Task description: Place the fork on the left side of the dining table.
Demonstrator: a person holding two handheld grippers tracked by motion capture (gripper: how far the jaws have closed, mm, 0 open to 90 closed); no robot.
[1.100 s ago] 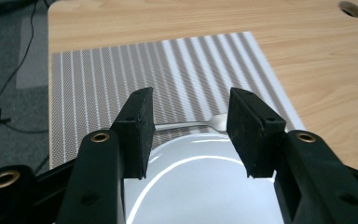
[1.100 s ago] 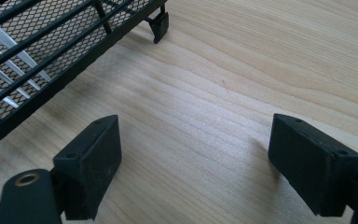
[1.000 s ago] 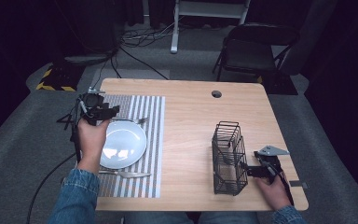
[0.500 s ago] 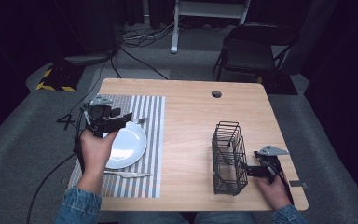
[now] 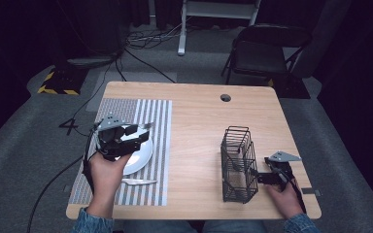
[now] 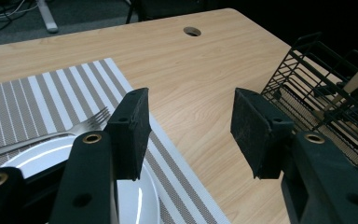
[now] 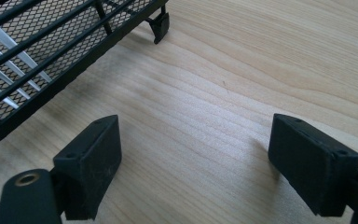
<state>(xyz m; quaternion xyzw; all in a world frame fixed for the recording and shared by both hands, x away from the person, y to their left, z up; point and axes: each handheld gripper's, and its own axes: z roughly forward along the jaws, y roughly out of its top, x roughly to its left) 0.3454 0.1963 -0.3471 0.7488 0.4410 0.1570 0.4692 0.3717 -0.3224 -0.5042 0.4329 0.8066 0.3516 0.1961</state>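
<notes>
Over the white plate (image 5: 138, 154) on the striped mat (image 5: 155, 145) hangs the left gripper (image 5: 137, 137), jaws apart and empty; a fork (image 6: 56, 132) lies along the plate's far edge and a knife (image 5: 137, 181) on the mat beside its near edge. Beside the wire basket (image 5: 237, 165) the right gripper (image 5: 258, 177) rests low, jaws apart on nothing; likely the fork is next, so come down squarely across its handle and close gently.

Pale matt wood-grain table (image 5: 199, 121), glossy white plate (image 6: 140, 196), shiny metal fork (image 6: 81, 123), black wire-mesh basket (image 5: 237, 165).
</notes>
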